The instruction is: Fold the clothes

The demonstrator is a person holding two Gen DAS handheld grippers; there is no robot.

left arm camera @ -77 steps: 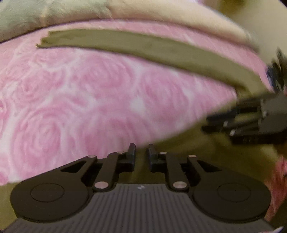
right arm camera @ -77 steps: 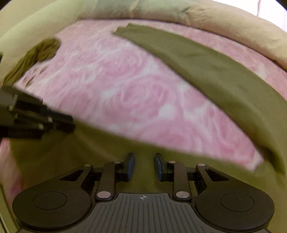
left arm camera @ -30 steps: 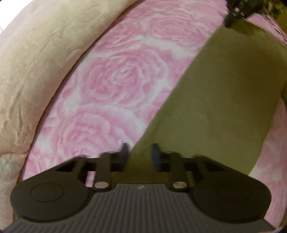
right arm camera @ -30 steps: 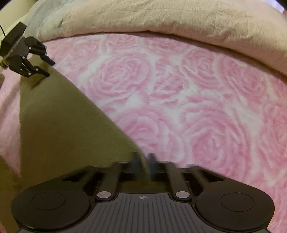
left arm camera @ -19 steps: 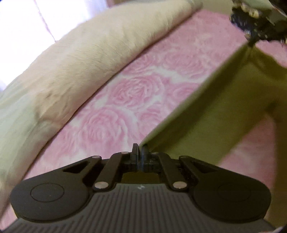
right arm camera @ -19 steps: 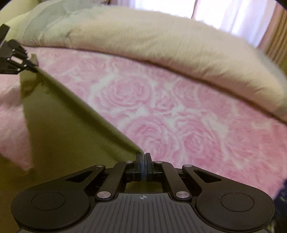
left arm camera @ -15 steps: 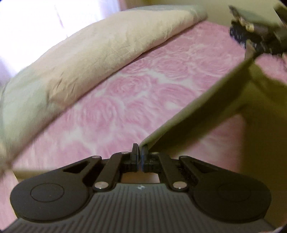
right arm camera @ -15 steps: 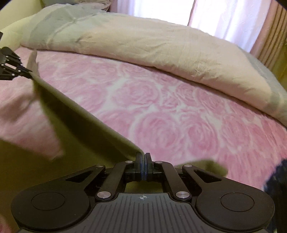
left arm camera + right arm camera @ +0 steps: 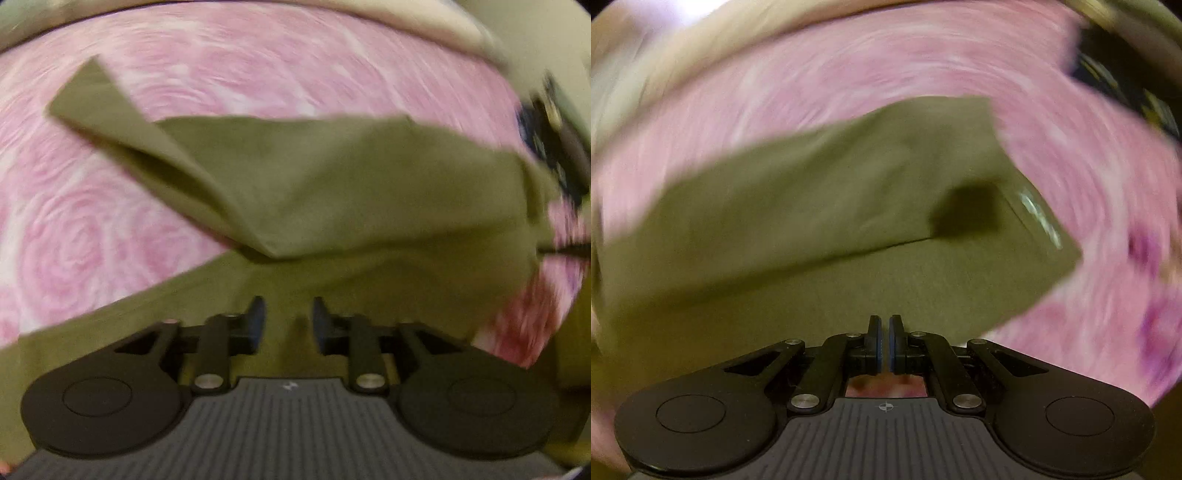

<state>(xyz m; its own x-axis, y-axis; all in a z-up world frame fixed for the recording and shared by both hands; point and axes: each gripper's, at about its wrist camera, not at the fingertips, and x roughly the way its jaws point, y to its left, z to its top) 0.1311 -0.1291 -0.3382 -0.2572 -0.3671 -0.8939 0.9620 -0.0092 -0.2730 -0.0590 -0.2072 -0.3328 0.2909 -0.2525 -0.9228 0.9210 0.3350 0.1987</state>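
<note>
Left gripper (image 9: 284, 321), left wrist view: jaws stand partly apart and have just been opening. Olive cloth lies under and ahead of them, but the pads don't press on it, so the corner looks released. Olive garment (image 9: 332, 184) is down on the pink rose-print bedspread (image 9: 74, 229), with one layer doubled over the one below and a pointed flap sticking out upper left. Right gripper shows as a dark blur at the right edge (image 9: 554, 147), near the garment's far corner. My read: the fold-over is just being laid, with release under way on this side.

Right wrist view is heavily motion-blurred. Right gripper (image 9: 885, 343) has its jaws nearly together with a thin slit between the blue pads. The garment (image 9: 849, 192) fills the lower frame right up to the fingertips, but I can't tell whether any cloth is pinched in that slit. A fold edge runs across the middle, and a beige duvet (image 9: 665, 62) lies along the top.

Next move, as I judge it: let go on the right, check the edges line up, flatten that stray flap, then re-grip for the next fold.

Versus half a second back: the cloth hung taut in the air between two clamped grippers, now it's on the bed and the left has let go
</note>
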